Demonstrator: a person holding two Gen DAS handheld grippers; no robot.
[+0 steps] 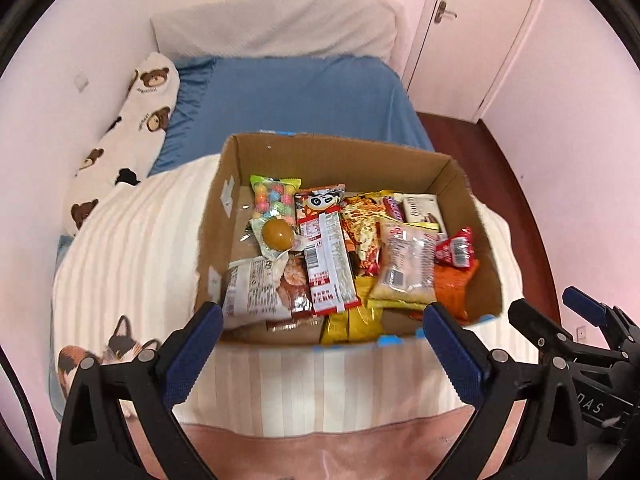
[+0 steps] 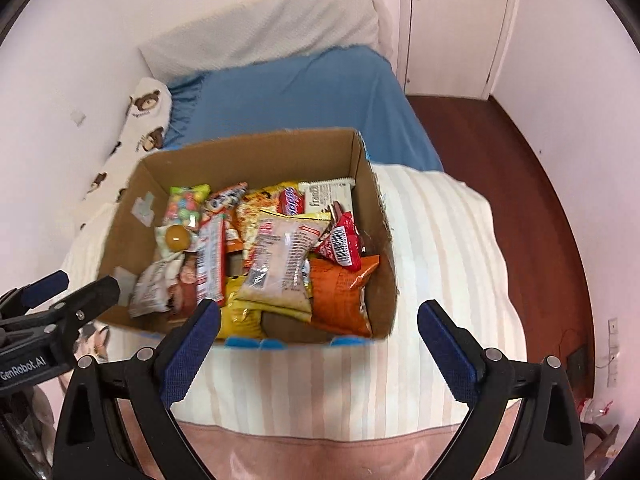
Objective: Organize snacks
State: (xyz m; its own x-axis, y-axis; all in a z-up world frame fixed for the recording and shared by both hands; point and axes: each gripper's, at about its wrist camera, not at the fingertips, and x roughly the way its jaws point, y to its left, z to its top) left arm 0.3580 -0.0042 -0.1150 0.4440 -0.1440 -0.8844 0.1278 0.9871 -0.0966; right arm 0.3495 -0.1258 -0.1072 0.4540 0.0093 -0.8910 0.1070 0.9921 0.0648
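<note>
Sitting on the striped blanket (image 1: 132,248) at the foot of the bed (image 1: 304,96), the cardboard box (image 1: 340,156) held the whole jumble of snacks: a candy bag (image 1: 276,196) and a sealed egg (image 1: 277,233) at its left, a long red-and-white packet (image 1: 326,256) beside them, a clear grain pouch (image 1: 406,264) over yellow bags, an orange bag (image 1: 456,284) and a red wrapper (image 1: 456,250) at its right. Nothing was out of the box. The left hand-held gripper (image 1: 322,344) hung before the near wall, fingers wide apart, empty. The right hand-held gripper (image 2: 318,338) likewise, spread and empty. Judged as the start, with no item chosen yet. The next move likely called for dropping one gripper onto a top-lying packet, the grain pouch being the most exposed, and pinching it by an edge without dragging its neighbours.
</note>
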